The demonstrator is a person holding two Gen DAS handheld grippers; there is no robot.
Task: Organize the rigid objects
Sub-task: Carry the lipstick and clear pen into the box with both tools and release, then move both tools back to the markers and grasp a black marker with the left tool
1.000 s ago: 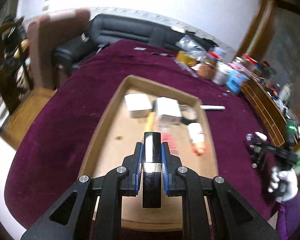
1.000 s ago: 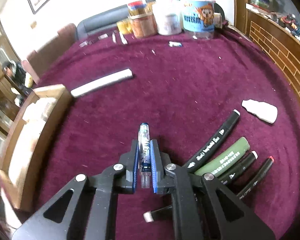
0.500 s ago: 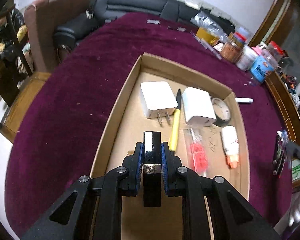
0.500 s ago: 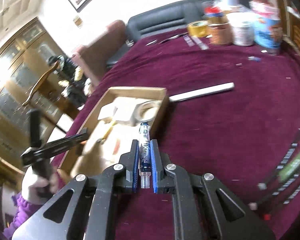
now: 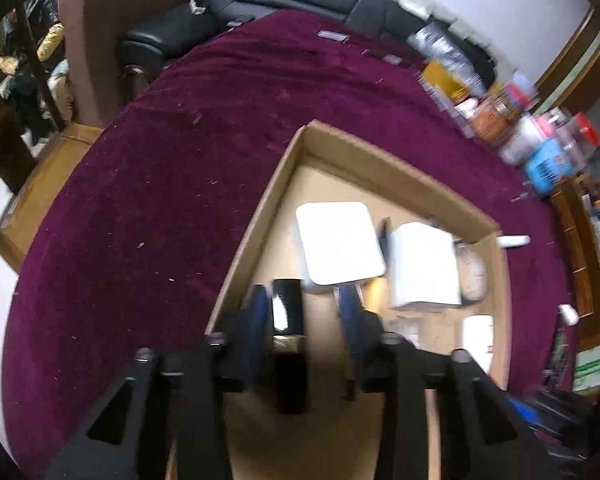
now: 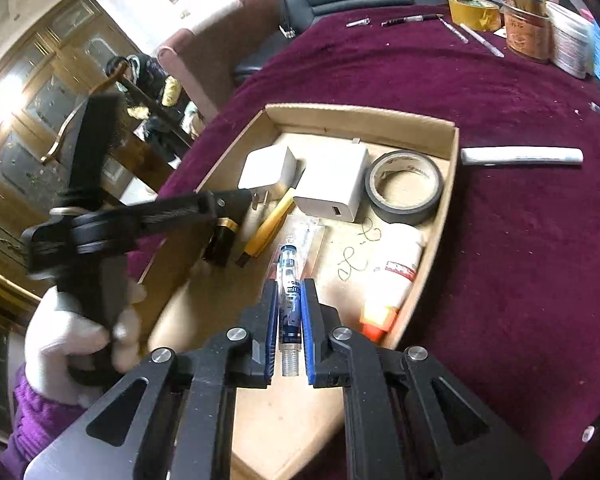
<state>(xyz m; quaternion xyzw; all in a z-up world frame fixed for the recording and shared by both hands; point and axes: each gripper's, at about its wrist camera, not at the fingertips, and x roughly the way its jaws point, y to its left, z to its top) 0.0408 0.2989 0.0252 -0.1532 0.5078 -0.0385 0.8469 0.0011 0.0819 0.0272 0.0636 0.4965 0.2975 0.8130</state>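
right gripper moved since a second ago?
Yes. The right gripper, shut on the clear pen, swung left from the markers on the purple cloth to over the cardboard tray.

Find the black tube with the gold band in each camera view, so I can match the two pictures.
Left wrist view: the black tube with the gold band sits bottom centre, between the open jaws of the left hand-held gripper, against its left pad.
Right wrist view: the tube lies left of centre, under that gripper's tip, inside the cardboard tray.
Shared landmark: the white charger with prongs, just beyond the tube.
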